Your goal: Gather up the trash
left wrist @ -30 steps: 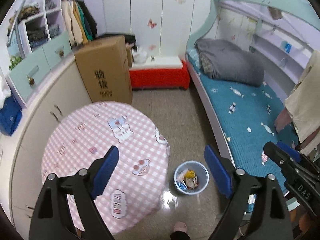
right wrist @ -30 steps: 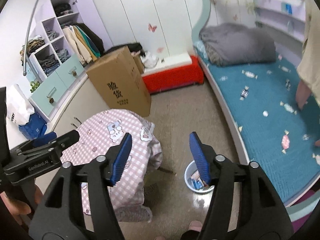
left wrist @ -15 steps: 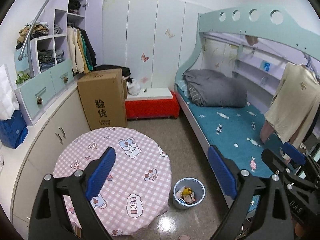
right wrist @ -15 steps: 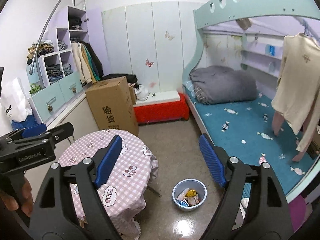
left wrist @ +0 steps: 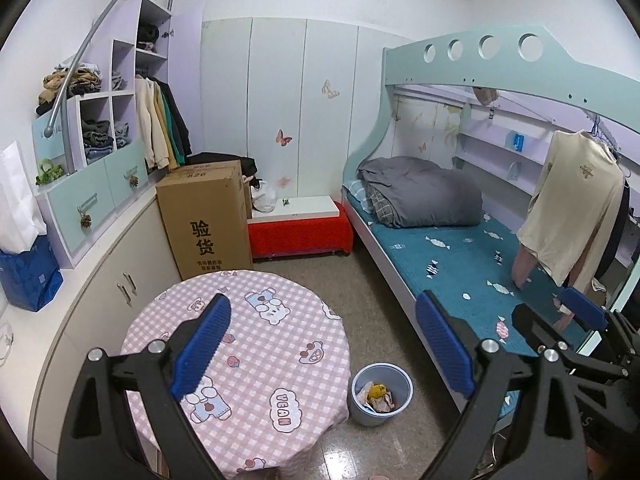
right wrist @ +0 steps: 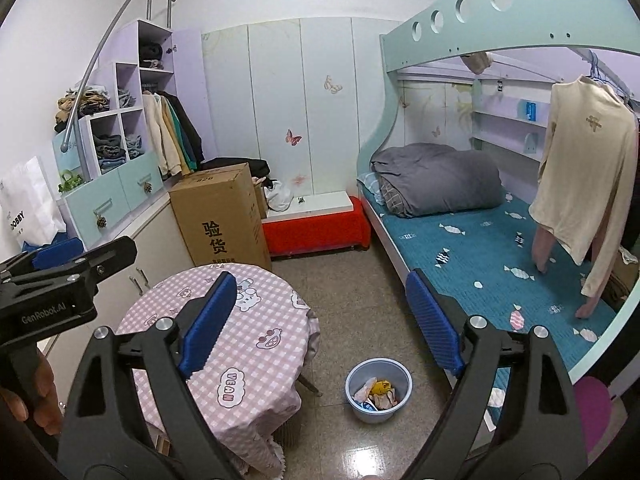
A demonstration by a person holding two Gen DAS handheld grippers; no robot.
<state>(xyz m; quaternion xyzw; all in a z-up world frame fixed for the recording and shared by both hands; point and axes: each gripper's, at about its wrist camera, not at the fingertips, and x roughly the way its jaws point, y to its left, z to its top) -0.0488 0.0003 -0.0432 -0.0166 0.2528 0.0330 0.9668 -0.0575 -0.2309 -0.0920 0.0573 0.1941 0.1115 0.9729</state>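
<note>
the trash (right wrist: pixel 377 394) in the blue bin (right wrist: pixel 362 410) looks light, soft and crumpled, so i think the bin's rim is the better hold; the left tool (left wrist: pixel 324 344) is spread and empty, and the right tool (right wrist: pixel 322 316) is opening with nothing between.

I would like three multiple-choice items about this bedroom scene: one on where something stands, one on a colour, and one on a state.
1. Where does the bin stand?
A. on the floor between the round table and the lower bed
B. on the round table
C. on the red bench

2. What colour is the check tablecloth?
A. green and white
B. pink and white
C. black and yellow

3. What is between the pads of the left claw?
A. a crumpled wrapper
B. the bin's rim
C. nothing

Answers:
1 A, both views show the bin on the floor beside the table, near the bed frame.
2 B, the cloth has pink and white checks with cartoon patches.
3 C, the blue pads stand wide apart with only the room visible between them.
</note>
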